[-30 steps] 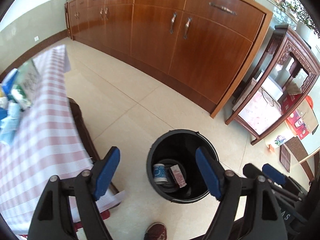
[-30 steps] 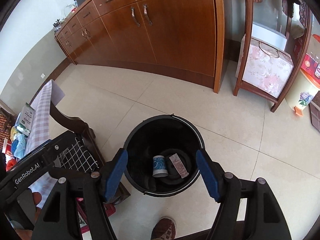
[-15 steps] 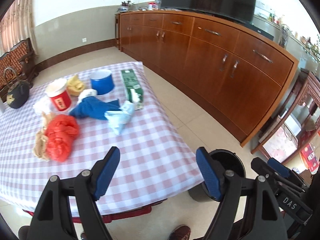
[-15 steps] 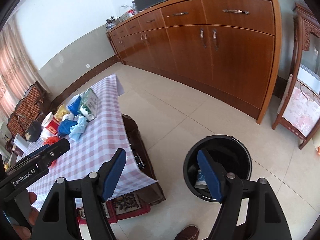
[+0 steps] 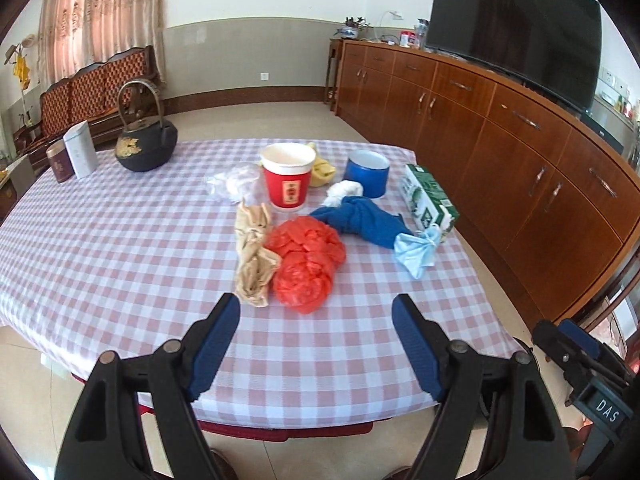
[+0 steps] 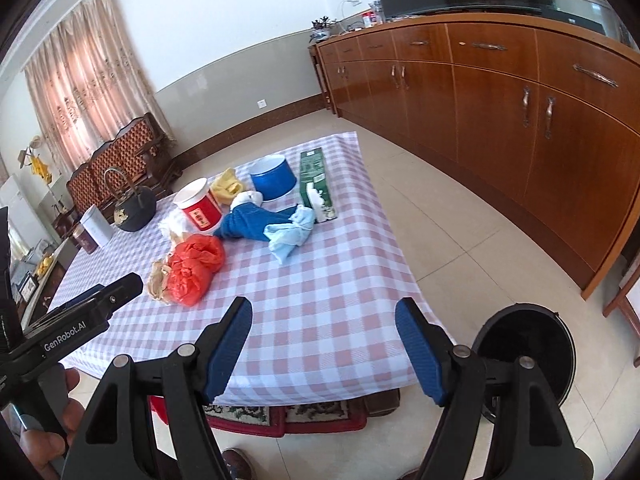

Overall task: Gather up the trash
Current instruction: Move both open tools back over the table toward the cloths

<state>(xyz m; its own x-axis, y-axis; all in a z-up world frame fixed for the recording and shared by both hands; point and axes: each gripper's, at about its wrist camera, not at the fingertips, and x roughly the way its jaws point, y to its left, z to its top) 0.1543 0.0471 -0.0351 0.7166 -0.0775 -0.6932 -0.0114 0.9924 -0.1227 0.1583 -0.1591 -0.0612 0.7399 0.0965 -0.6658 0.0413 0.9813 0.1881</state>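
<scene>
We held both the left gripper [image 5: 316,314] and the right gripper [image 6: 323,318] above the table's [image 5: 120,248] near edge, fingers spread and empty. The trash, a red bag [image 5: 306,260] among it, lay mid-table. Only the right view showed the bin [image 6: 526,350] on the floor beside the table.

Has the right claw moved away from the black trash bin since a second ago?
Yes. The right claw swung from over the bin leftward to the checked table.

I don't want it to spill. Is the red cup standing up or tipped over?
Standing up. The red cup sits upright on the checked table, its white rim on top and open mouth facing up.
</scene>
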